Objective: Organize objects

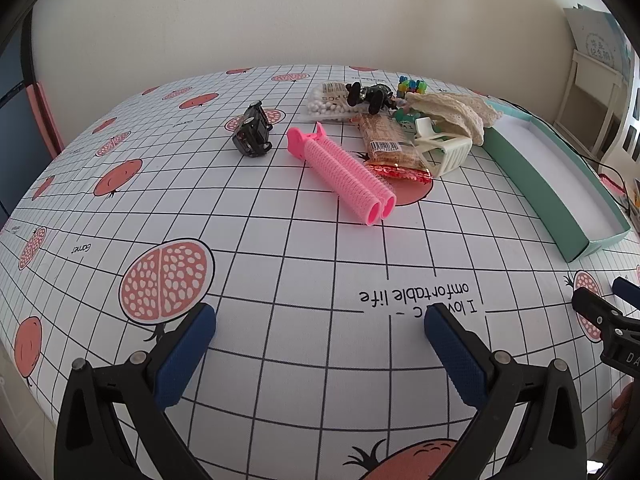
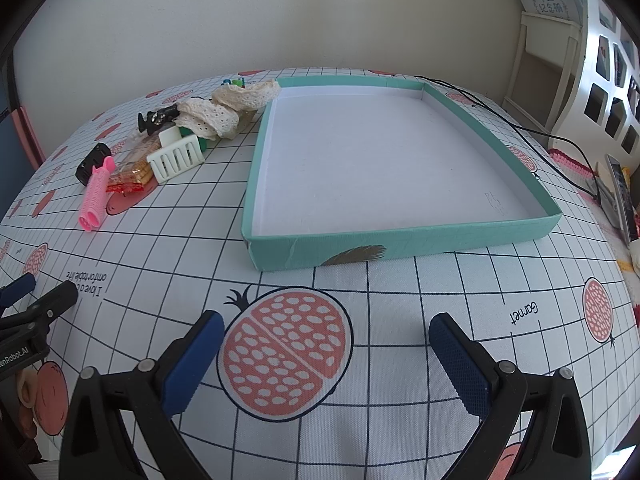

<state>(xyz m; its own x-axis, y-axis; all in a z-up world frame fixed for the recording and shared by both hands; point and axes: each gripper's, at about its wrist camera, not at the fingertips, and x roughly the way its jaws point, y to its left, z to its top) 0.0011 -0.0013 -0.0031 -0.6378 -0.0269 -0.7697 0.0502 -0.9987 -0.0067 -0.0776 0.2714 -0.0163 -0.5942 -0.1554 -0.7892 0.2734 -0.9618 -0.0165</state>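
Fingers of both the left gripper (image 1: 320,328) and right gripper (image 2: 326,340) spread wide, grasping nothing, low in frame over the tablecloth (image 2: 400,288). Teal tray (image 2: 400,240), centre. Upper left: lace (image 2: 224,108), pink rollers (image 1: 344,172), white clip (image 2: 176,158), snack packet (image 1: 386,144), toy car (image 1: 252,132), possibly a dark figurine (image 1: 368,96).

Both views are brightly and evenly lit, and only soft, faint shadows are cast on the tabletop (image 1: 280,240). Strong fisheye bending and dark corner vignetting are seen; focus stays sharp.
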